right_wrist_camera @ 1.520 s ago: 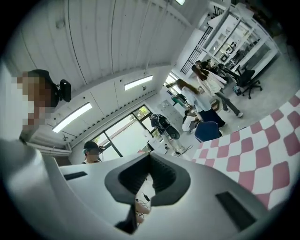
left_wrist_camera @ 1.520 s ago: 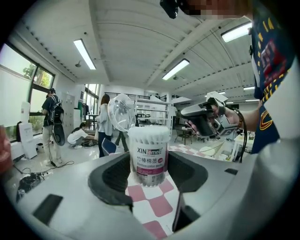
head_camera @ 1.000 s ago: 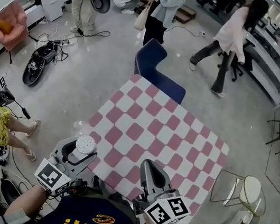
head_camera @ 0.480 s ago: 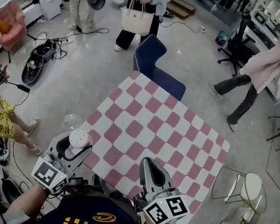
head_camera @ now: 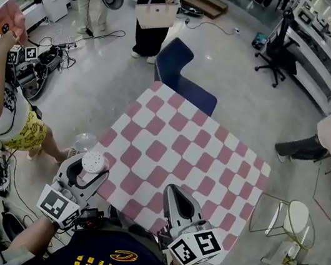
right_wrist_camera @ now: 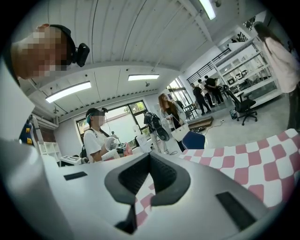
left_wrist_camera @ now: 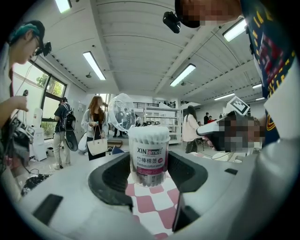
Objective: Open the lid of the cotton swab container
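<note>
The pink-and-white checked counter (head_camera: 192, 159) is stretching away in front of the person, with both grippers hovering at its near side. The left gripper (head_camera: 85, 177) is pinching the cotton swab container (left_wrist_camera: 149, 157) between its fingers, holding it upright in the air just off the counter's near left corner rather than resting it on the top. The right gripper (head_camera: 179, 208) is sitting over the near edge with its fingers pressed together and nothing between them (a shut pair cannot take a lid).

To do this step well, I judge that the right fingers should be spreading wide enough for the lid. They should then be coming across to the container's top and closing on the rim only, while the left hand is holding the body level so nothing spills. A squeeze too high on the clear wall would likely be clamping the lid tighter.

The container is a clear cylinder with a printed label band, and it is wearing its white dotted lid (head_camera: 93, 161). Inside, cotton swabs (left_wrist_camera: 149, 136) are standing packed upright, their white tips filling the space under the lid.
</note>
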Motion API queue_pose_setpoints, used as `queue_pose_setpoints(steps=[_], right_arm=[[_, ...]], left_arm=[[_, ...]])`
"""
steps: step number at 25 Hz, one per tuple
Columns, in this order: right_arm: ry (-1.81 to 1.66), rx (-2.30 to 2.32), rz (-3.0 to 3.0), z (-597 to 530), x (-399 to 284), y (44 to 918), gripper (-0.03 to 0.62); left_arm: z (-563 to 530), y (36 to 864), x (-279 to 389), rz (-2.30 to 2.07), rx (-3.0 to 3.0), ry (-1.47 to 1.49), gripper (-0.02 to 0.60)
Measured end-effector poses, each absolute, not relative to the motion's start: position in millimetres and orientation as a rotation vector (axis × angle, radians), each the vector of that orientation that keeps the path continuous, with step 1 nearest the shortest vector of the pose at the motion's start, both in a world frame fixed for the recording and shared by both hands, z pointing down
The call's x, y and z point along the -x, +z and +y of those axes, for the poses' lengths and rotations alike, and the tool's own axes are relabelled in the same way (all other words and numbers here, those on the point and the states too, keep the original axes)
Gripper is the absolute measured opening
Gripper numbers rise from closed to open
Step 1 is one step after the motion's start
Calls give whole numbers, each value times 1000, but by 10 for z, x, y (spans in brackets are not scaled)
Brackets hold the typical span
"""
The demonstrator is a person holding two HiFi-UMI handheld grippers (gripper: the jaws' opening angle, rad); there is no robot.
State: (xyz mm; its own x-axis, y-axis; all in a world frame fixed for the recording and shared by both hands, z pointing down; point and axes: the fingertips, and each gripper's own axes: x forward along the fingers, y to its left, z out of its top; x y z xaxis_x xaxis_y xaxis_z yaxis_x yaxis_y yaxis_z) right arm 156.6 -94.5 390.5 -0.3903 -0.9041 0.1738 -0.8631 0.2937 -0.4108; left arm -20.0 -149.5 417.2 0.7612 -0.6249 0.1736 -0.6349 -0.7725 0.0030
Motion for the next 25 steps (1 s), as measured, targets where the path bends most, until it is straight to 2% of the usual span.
queue_pose_setpoints(steps=[25], right_arm=[[-686,1694,2469,-936,-1494,3942,11]], left_arm=[[-1454,4228,181,-1002,-2902,257,249]])
